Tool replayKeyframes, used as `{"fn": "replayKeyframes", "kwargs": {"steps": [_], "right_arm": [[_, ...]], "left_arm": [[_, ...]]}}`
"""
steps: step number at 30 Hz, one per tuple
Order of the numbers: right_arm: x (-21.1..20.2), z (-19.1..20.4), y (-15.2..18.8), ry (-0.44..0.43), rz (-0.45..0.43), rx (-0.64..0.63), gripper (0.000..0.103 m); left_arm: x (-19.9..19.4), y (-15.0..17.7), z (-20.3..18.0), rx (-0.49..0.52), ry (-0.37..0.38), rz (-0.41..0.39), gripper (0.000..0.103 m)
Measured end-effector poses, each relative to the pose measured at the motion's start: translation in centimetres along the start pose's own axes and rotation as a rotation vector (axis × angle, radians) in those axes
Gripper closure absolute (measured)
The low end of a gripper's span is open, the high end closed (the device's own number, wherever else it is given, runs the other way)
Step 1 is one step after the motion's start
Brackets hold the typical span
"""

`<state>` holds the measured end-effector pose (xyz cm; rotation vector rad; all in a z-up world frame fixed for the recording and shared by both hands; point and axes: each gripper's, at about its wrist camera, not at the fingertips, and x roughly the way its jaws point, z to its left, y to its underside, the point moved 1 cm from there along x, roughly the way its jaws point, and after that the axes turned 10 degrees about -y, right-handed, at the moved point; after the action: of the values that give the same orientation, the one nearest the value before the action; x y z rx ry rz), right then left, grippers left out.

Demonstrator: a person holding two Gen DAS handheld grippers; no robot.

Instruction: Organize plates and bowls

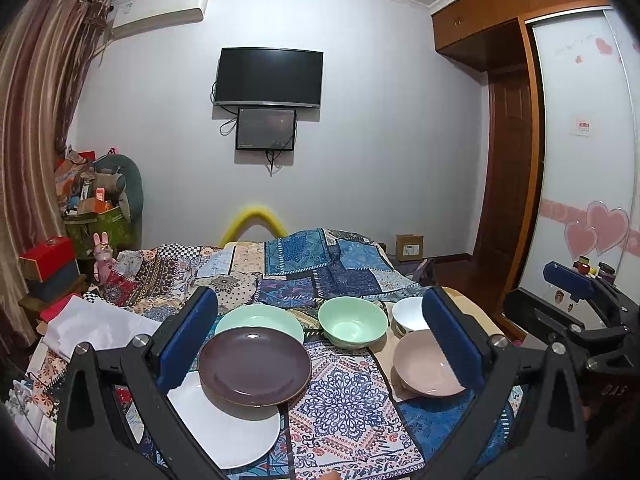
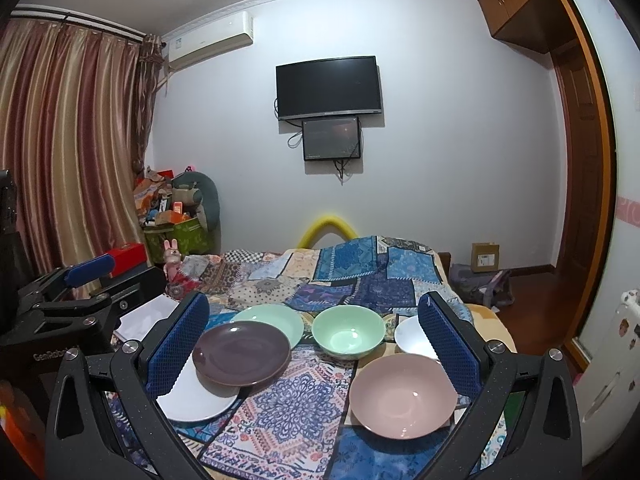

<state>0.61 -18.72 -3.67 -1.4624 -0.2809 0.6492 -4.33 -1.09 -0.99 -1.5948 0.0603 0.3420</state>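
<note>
Dishes lie on a patchwork quilt (image 1: 344, 400). A brown plate (image 1: 254, 366) (image 2: 242, 354) rests partly on a white plate (image 1: 228, 428) (image 2: 196, 398), in front of a green plate (image 1: 260, 318) (image 2: 276, 318). To the right are a green bowl (image 1: 352, 326) (image 2: 348, 332), a white bowl (image 1: 410, 314) (image 2: 412, 338) and a pink bowl (image 1: 426, 364) (image 2: 402, 396). My left gripper (image 1: 318, 308) hovers open above the dishes and holds nothing. My right gripper (image 2: 314, 308) is open too, empty, with the pink bowl near its right finger.
White folded sheets (image 1: 96, 324) lie at the bed's left edge beside a red box (image 1: 48, 258). A clutter pile (image 2: 176, 208) fills the far left corner. A wardrobe (image 1: 580, 160) and wooden floor (image 2: 532, 304) with a cardboard box (image 2: 485, 256) lie to the right.
</note>
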Motion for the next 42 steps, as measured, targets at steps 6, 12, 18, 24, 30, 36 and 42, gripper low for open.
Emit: {"fn": "replayKeyframes", "kwargs": {"steps": [6, 12, 18, 24, 30, 36, 42], "right_arm": [[-0.06, 0.06, 0.57, 0.004, 0.002, 0.000, 0.000], [0.19, -0.45, 0.78, 0.001, 0.000, 0.020, 0.000], [0.11, -0.39, 0.85, -0.001, 0.002, 0.019, 0.000], [0.06, -0.26, 0.85, -0.004, -0.003, 0.015, 0.000], [-0.19, -0.12, 0.86, -0.006, -0.010, 0.012, 0.000], [-0.31, 0.01, 0.84, -0.005, -0.012, 0.011, 0.000], [-0.33, 0.02, 0.70, -0.002, -0.015, 0.012, 0.000]], "left_arm": [[-0.56, 0.27, -0.36, 0.016, -0.002, -0.001, 0.000], [-0.54, 0.20, -0.46, 0.023, 0.001, -0.003, 0.000], [-0.60, 0.20, -0.52, 0.029, 0.000, -0.007, 0.000], [-0.62, 0.10, -0.69, 0.031, -0.001, -0.010, 0.000], [-0.79, -0.09, -0.86, 0.032, -0.003, -0.017, 0.000], [-0.95, -0.10, -0.78, 0.026, 0.001, -0.017, 0.000], [-0.95, -0.09, -0.75, 0.025, 0.002, -0.018, 0.000]]}}
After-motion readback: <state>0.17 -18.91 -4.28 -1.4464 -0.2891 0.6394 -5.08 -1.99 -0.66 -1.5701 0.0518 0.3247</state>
